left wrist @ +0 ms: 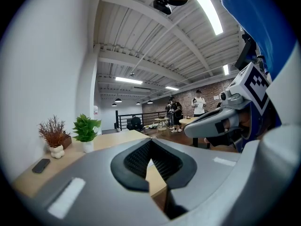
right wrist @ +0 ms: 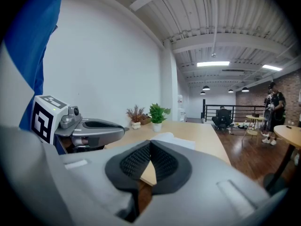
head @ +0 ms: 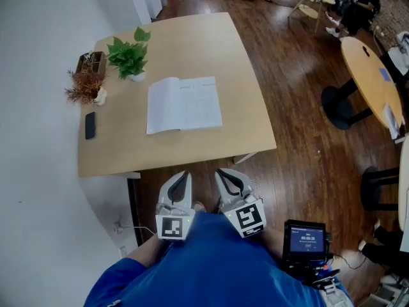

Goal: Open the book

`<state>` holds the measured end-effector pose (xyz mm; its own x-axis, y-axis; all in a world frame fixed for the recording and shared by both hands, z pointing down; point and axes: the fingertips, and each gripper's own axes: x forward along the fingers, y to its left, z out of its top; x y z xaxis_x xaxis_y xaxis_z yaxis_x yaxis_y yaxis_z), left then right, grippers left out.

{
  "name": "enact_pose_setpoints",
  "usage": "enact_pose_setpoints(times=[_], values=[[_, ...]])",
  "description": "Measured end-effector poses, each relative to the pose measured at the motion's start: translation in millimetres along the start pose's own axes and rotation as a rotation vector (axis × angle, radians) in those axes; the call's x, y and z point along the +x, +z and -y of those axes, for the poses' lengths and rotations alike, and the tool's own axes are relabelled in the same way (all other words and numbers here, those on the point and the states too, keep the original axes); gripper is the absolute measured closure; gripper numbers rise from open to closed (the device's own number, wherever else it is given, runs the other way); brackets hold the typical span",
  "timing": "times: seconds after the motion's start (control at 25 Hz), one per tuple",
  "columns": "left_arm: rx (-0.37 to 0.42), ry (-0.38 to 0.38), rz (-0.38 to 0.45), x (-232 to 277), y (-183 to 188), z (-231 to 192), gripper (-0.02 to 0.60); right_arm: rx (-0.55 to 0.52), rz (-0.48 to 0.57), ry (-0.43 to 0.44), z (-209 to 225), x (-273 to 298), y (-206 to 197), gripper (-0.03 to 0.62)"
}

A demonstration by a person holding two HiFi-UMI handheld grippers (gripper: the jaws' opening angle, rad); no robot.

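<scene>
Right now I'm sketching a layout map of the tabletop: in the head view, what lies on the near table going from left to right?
black phone → green potted plant → book, lying open. The dried plant shares the phone's left-right position, so it is left out.

Book print: the open white paper book (head: pixel 184 103), lying well ahead of both grippers' fingertips, is showing rows of grey print too small to read.
Screen figures: the black boxy device with a blue screen (head: pixel 305 242), sitting behind and right of the fingers of the right gripper (head: pixel 220 173), is showing white figures too blurred to read.
Cube markers: the white cubes (head: pixel 175 226), sitting behind the fingers of the left gripper (head: pixel 183 174) and the right gripper, are showing black square patterns, no letters.
</scene>
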<state>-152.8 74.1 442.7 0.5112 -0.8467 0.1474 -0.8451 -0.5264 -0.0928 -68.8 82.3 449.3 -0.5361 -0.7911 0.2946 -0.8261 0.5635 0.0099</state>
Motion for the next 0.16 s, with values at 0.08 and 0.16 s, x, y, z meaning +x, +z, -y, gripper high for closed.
enact_pose_setpoints(times=[0.08, 0.16], values=[[0.000, 0.002, -0.005, 0.8, -0.6, 1.8, 0.575, -0.005, 0.000, 0.001, 2.0, -1.4, -0.2, 0.592], [-0.003, 0.006, -0.005, 2.1, -0.8, 3.2, 0.575, -0.011, 0.000, 0.002, 4.2, -2.4, -0.9, 0.592]])
